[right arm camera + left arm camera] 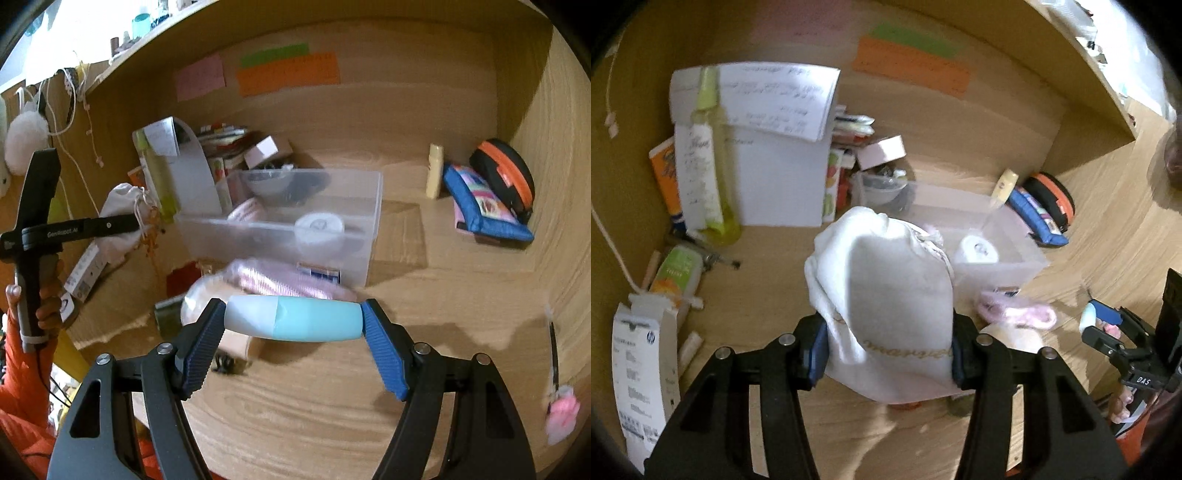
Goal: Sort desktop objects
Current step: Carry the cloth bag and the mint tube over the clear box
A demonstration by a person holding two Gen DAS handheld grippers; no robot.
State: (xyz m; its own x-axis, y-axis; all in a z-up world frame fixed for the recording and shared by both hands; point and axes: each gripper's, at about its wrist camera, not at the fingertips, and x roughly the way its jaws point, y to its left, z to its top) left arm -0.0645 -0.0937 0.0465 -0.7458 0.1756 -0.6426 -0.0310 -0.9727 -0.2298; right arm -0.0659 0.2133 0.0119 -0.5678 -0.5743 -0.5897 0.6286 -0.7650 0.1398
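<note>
My left gripper (888,354) is shut on a white drawstring pouch (886,280) with gold lettering and holds it above the wooden desk, left of the clear plastic bin (1008,254). The pouch also shows in the right wrist view (122,210), held by the left gripper. My right gripper (293,319) is shut on a light blue bottle (295,317), held crosswise just in front of the clear plastic bin (280,236). The right gripper with the bottle shows at the right of the left wrist view (1104,321). A white round jar (319,225) lies in the bin.
A white file holder (768,162) with a green spray bottle (713,166) stands at the back left. A pink fuzzy item (273,280) lies before the bin. A blue pencil case (484,206), an orange-black case (506,177) and a yellow tube (435,170) sit at the back right.
</note>
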